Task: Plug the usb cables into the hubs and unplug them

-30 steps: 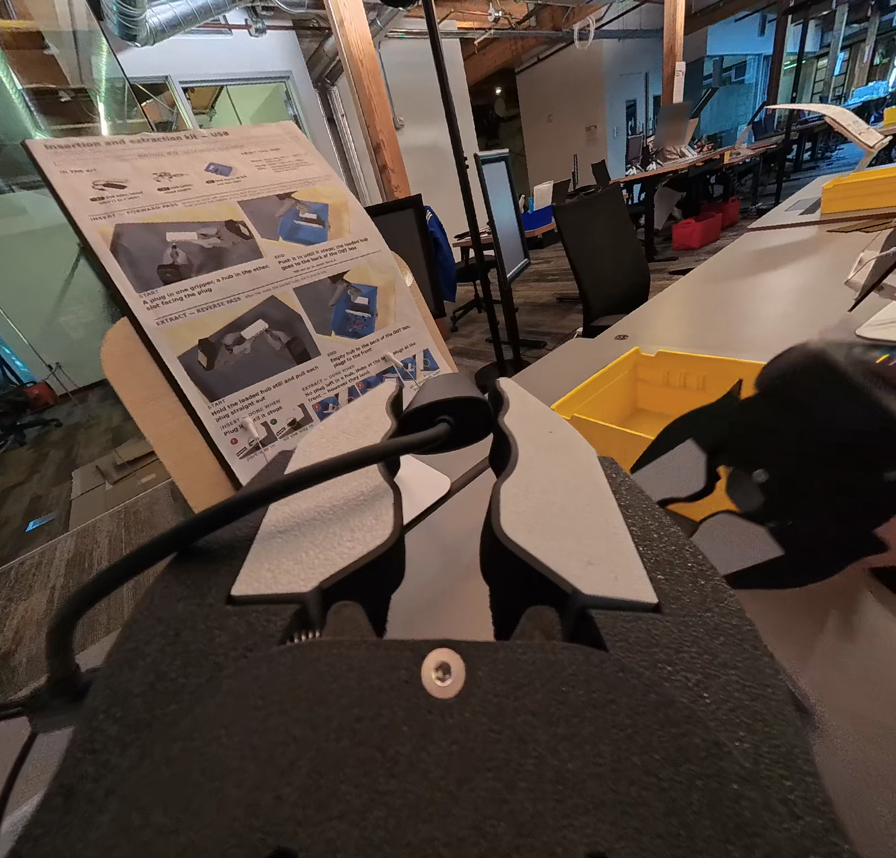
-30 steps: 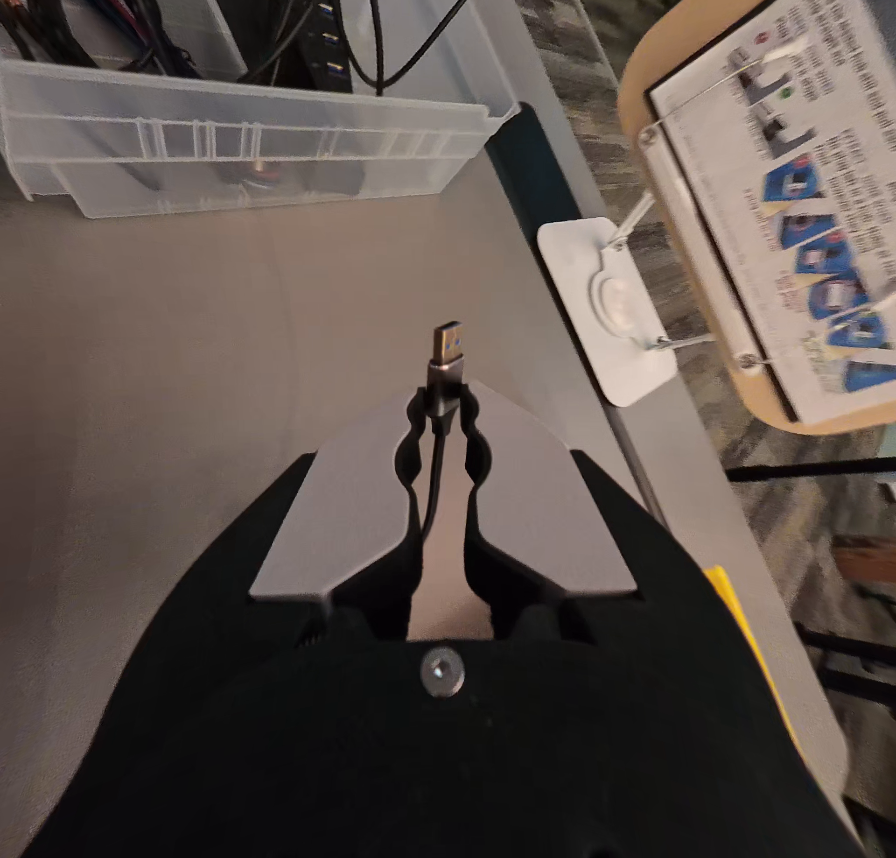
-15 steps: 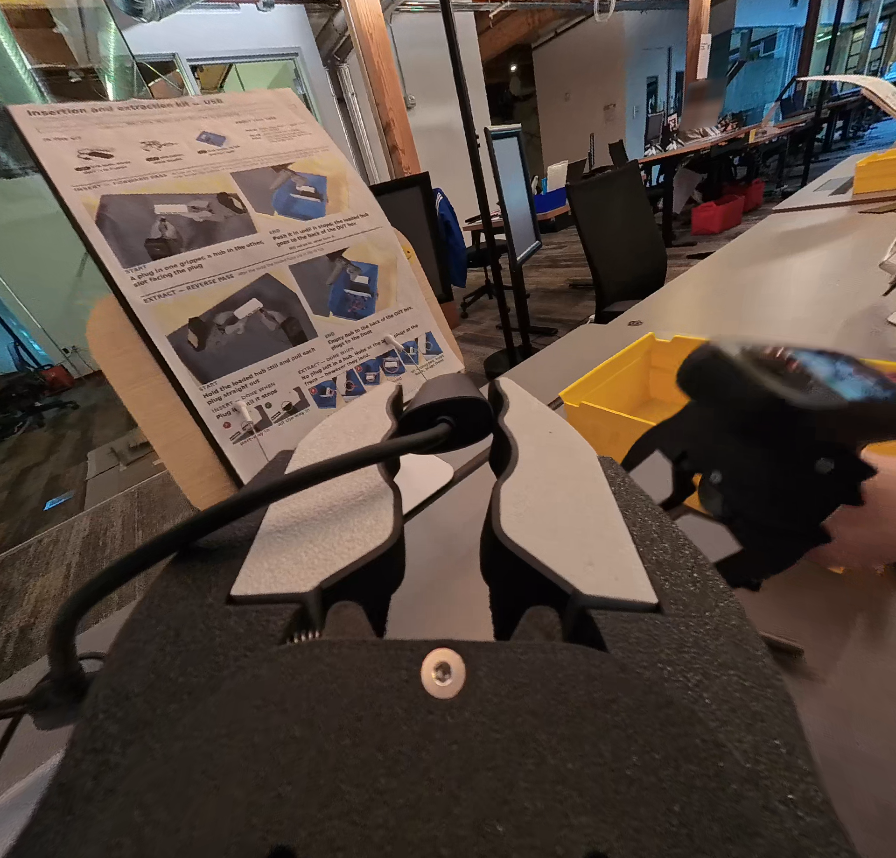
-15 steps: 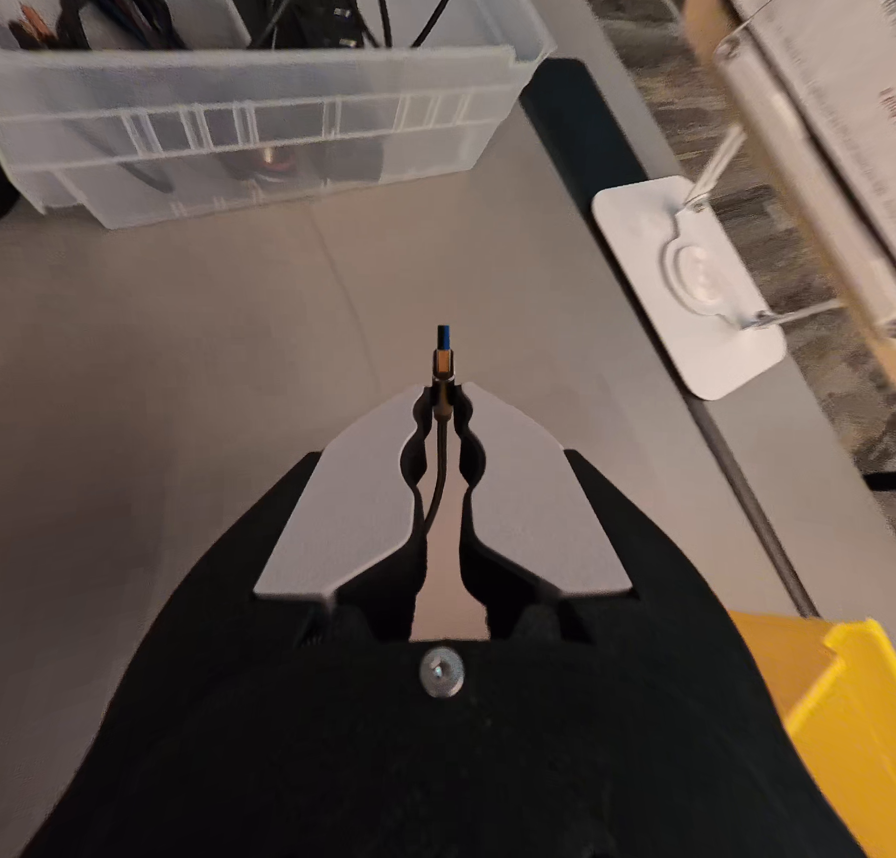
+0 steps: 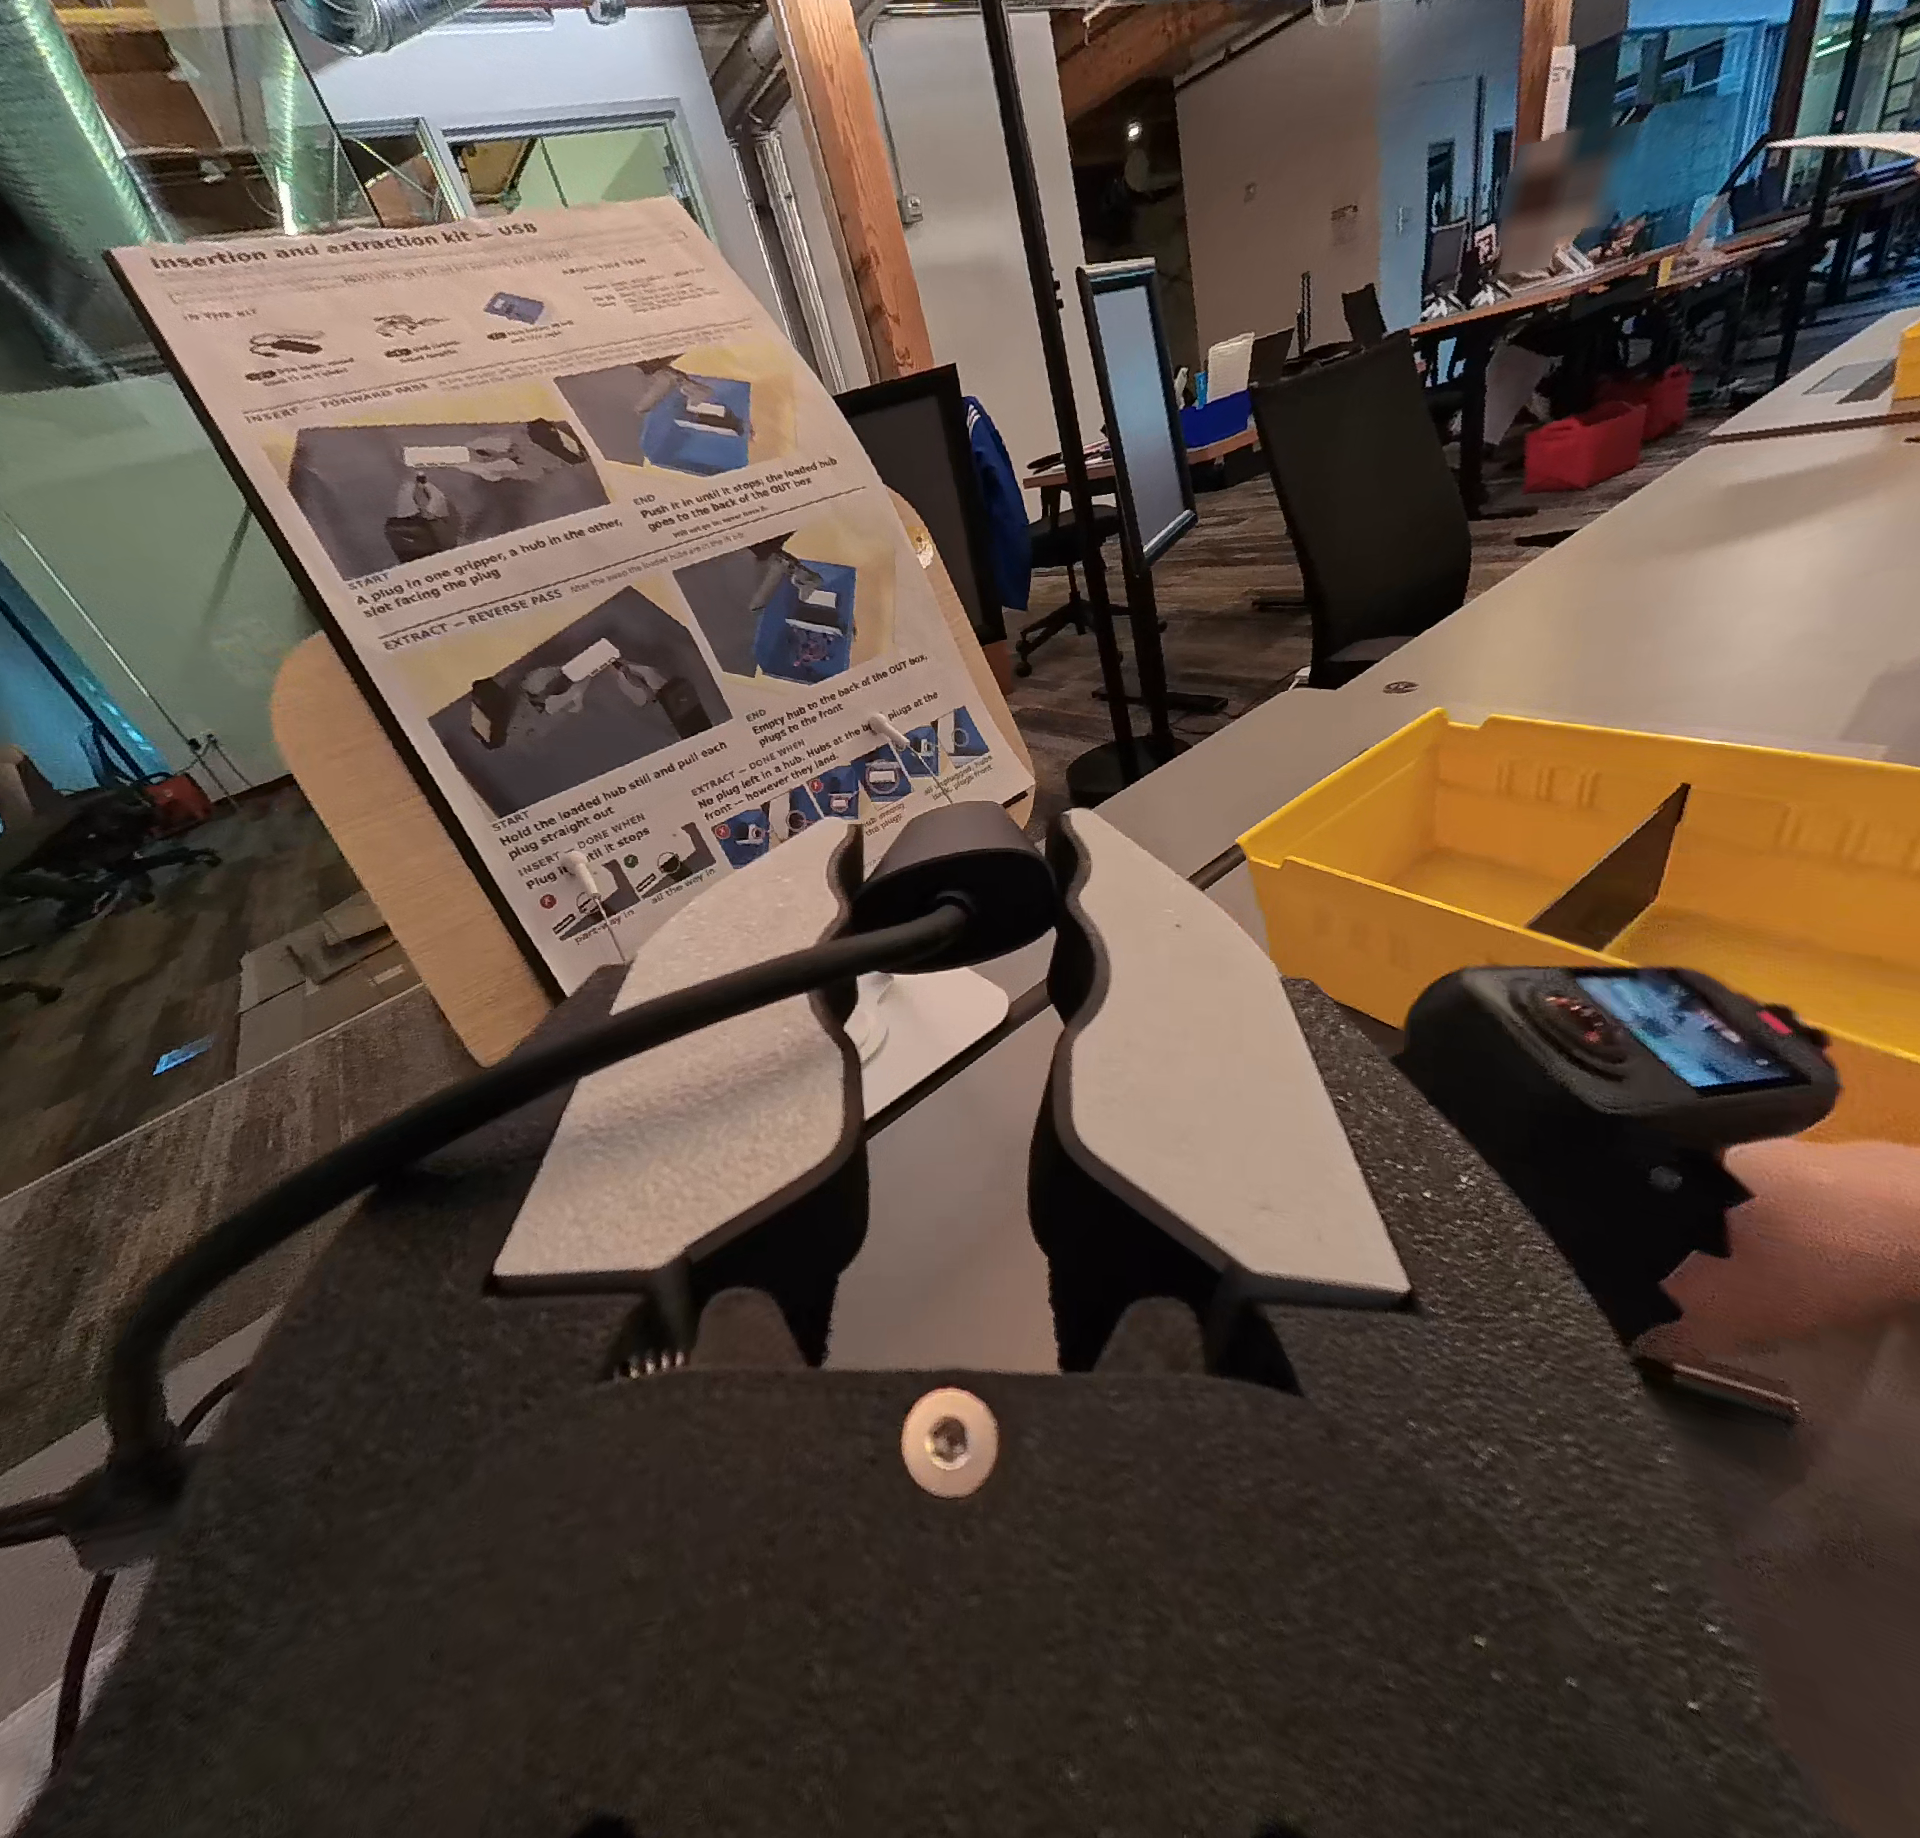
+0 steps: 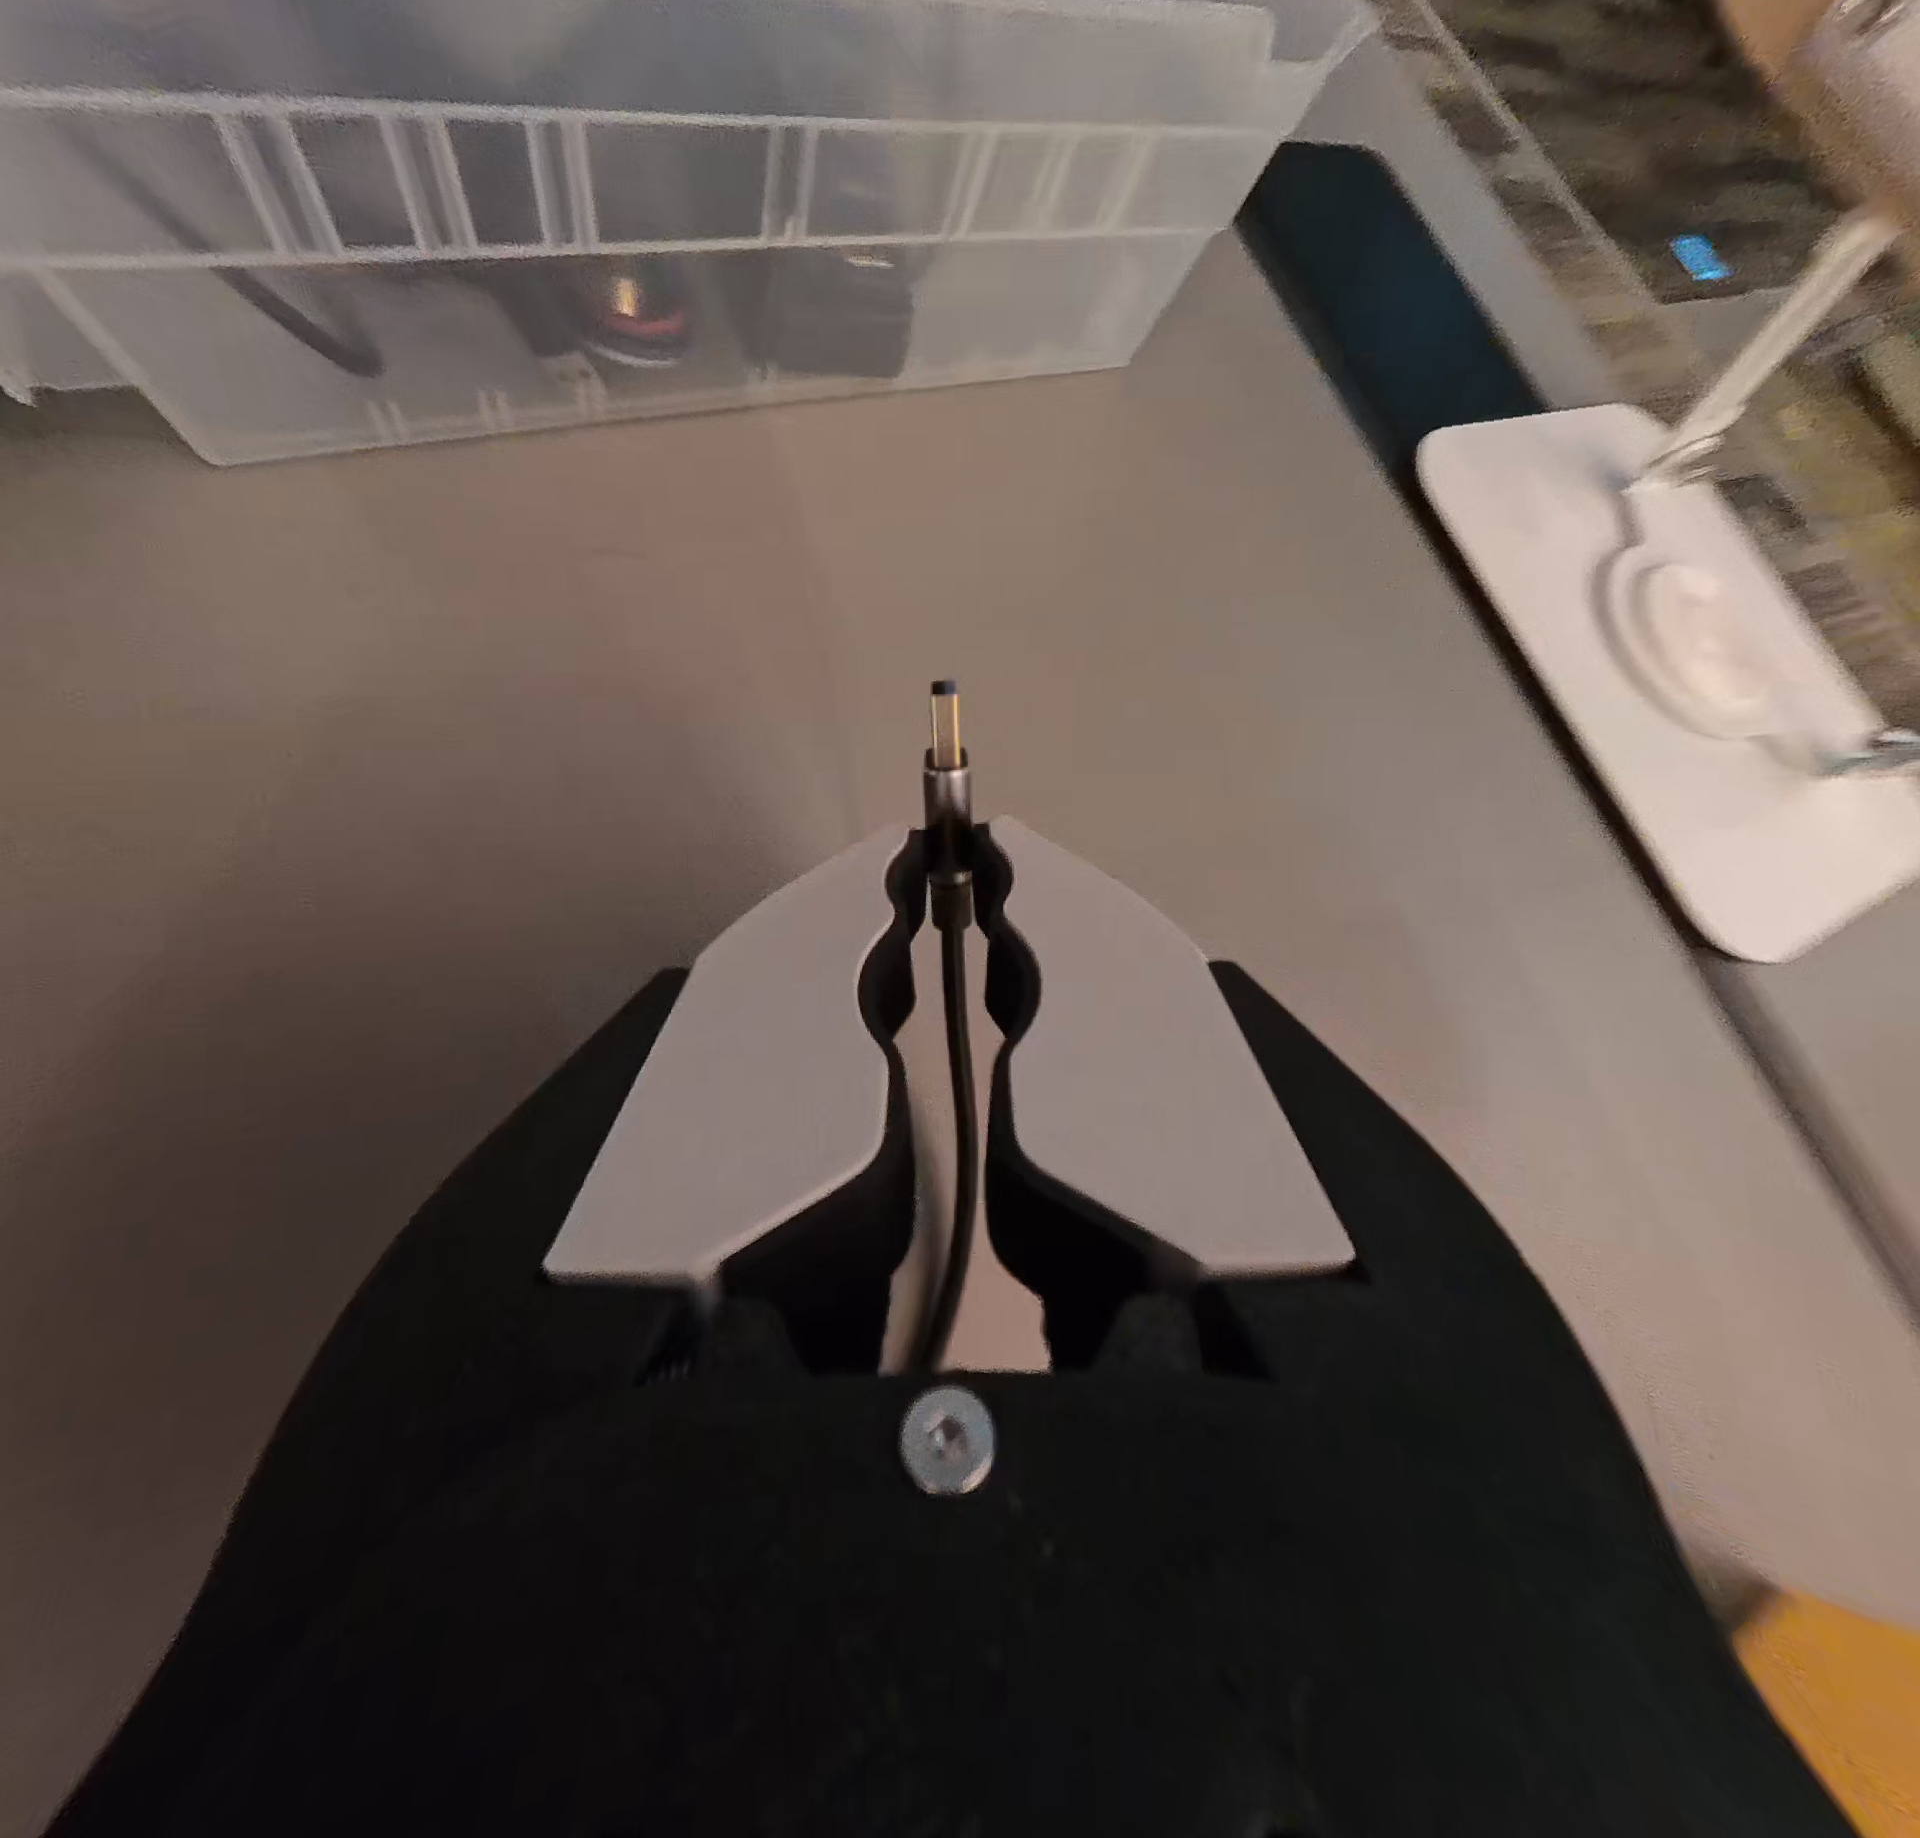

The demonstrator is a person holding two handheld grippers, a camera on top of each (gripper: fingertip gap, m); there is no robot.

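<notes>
Between the left gripper's (image 5: 956, 900) fingers (image 5: 1174, 1061) a black hub (image 5: 961, 895) sits pinched, tips part spread. Right gripper's (image 6: 951, 843) fingers (image 6: 1122, 1082) nearly meet, clamping a USB plug (image 6: 948, 760) above the counter (image 6: 416, 697).

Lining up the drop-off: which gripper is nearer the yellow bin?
Right. The right gripper hangs just in front of the yellow bin, almost at its near wall; the left gripper, shut on the hub, sits farther left.

The hub (image 5: 956, 889) is a black, rounded body seen end-on, raised above the table, with a black lead (image 5: 499, 1071) curving off to the left. The USB plug (image 6: 948, 749) is metal with a dark cable (image 6: 956, 1113) trailing back, pointing toward a clear bin.
</notes>
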